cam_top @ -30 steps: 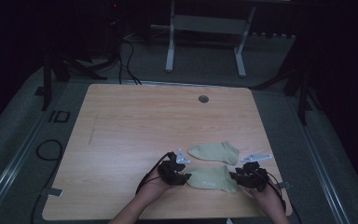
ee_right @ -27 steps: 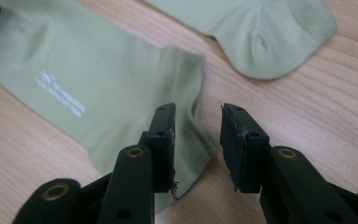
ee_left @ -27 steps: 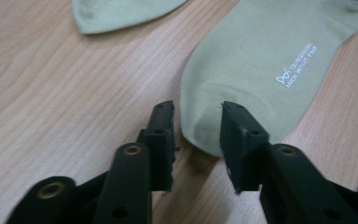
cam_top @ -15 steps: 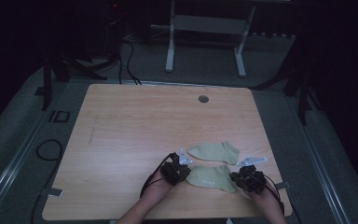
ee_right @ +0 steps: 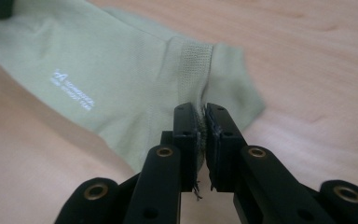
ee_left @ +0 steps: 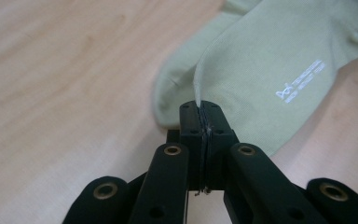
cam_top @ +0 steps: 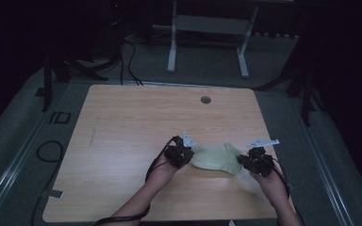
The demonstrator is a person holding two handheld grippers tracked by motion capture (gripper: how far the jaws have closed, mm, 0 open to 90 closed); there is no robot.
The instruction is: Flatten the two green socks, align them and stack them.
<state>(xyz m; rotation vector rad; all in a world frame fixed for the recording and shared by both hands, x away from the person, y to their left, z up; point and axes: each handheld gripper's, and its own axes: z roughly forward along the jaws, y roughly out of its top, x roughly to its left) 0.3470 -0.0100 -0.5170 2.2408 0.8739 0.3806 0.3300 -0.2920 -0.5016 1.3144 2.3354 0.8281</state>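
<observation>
High view: the green sock (cam_top: pixel 214 157) hangs stretched at the table's (cam_top: pixel 136 122) 5 o'clock. The left gripper (cam_top: pixel 187 153) has just closed, pinching its 9 o'clock end. The right gripper (cam_top: pixel 244 161) has likewise just closed on its 3 o'clock cuff.

Open tabletop on most sides

Wide bare table (cam_top: pixel 132 132) is being left free at left and ahead; passage between the grippers is being blocked by the sock (cam_top: pixel 215 157).

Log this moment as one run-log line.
left tongs: shut on upper sock | right tongs: shut on upper sock's other end | lower sock: under it | table: light wood
</observation>
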